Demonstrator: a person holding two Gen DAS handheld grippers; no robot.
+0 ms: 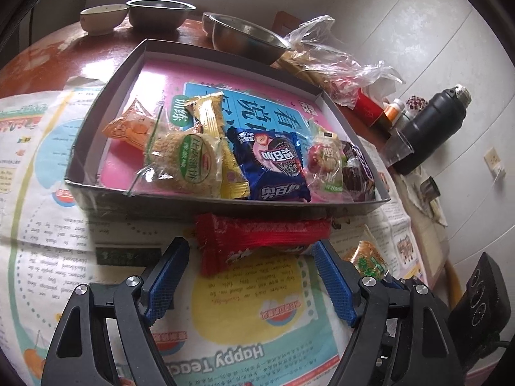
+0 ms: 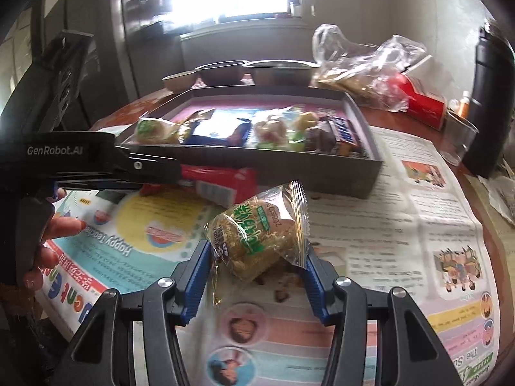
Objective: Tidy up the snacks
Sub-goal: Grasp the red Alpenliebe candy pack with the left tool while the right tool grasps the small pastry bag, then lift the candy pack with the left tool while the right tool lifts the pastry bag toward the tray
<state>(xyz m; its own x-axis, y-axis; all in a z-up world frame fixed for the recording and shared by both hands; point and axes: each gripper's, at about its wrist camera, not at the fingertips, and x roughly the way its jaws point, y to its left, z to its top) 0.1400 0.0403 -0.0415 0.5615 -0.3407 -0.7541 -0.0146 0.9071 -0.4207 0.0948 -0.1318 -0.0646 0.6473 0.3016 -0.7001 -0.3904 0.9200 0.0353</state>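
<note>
A shallow dark grey box [image 1: 225,204] with a pink bottom holds several snack packets, among them a green-labelled rice cake [image 1: 190,157] and a blue cookie pack [image 1: 273,164]. In front of it a red packet [image 1: 257,234] lies on the newspaper. My left gripper [image 1: 249,244] is open, its blue pads on either side of the red packet and apart from it. My right gripper [image 2: 257,251] is shut on a green-labelled rice cake packet [image 2: 257,231], held tilted just above the paper, near the box [image 2: 289,173]. In the right wrist view the left gripper [image 2: 173,177] reaches the red packet [image 2: 225,183].
Printed newspaper [image 2: 402,225] covers the near table. Behind the box stand two metal bowls [image 1: 161,13] and a ceramic bowl [image 1: 103,17]. To the right are a crumpled plastic bag [image 1: 328,58], a red can [image 1: 367,106], a clear cup [image 1: 396,148] and a black flask [image 1: 434,122].
</note>
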